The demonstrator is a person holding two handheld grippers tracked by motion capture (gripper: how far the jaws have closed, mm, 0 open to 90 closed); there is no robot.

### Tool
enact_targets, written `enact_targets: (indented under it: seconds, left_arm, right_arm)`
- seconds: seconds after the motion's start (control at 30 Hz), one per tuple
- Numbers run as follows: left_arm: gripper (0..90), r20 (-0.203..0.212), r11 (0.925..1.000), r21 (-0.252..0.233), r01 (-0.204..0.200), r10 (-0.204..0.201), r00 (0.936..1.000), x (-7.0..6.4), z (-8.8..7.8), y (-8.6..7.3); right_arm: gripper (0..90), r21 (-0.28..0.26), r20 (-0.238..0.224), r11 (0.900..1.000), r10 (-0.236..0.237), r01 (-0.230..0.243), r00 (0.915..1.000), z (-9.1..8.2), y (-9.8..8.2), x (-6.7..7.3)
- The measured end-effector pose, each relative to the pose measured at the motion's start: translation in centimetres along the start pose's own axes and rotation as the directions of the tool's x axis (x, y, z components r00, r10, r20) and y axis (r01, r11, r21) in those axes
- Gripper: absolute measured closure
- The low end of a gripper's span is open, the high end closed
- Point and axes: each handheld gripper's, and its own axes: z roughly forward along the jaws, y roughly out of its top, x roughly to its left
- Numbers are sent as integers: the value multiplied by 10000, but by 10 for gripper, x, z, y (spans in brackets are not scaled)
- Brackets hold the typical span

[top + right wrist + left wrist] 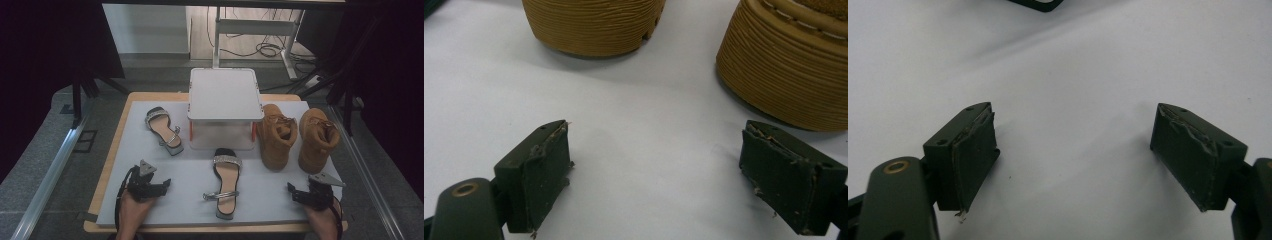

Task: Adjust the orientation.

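Two tan ankle boots [276, 136] [316, 139] stand side by side at the right of the white mat [190, 170]. A black sandal with a glittering strap [225, 182] lies near the front middle; its mate [163, 129] lies at the back left. A clear box with a white lid [225, 95] stands at the back centre. My left gripper [159, 186] rests open at the front left, its fingers [970, 160] over bare mat. My right gripper [296, 192] rests open at the front right, just short of the boots' ribbed soles [594, 25] [789, 80].
The mat covers a wooden table [107, 170] with metal rails along both sides. Bare mat lies between the grippers and the front sandal. Dark curtains, a desk frame and cables are beyond the far edge.
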Motion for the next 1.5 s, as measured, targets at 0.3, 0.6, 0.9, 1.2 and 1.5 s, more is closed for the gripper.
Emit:
enact_targets:
  seconds: [0.3,0.6,0.9,1.2,1.5]
  left_arm:
    - [199,-6,10000,-19,-52,52,10000,-1,-1,0]
    - [411,-87,9996,-269,82,-85,9999,-2,-4,-1]
    - [741,-42,9995,-267,147,-148,9999,-3,-5,1]
    - [899,202,9977,-671,15,-2,9998,-6,-9,7]
    - [898,104,9968,-793,-30,39,9999,-9,-2,14]
  right_arm:
    - [125,-4,-3,10000,-8,8,10000,0,0,0]
    - [126,-12,-2,10000,-8,8,10000,0,0,0]
    - [126,-18,-8,10000,-13,13,10000,0,0,0]
    - [126,-28,-5,10000,-24,24,10000,0,0,0]
    - [126,-29,-9,10000,-19,19,10000,0,0,0]
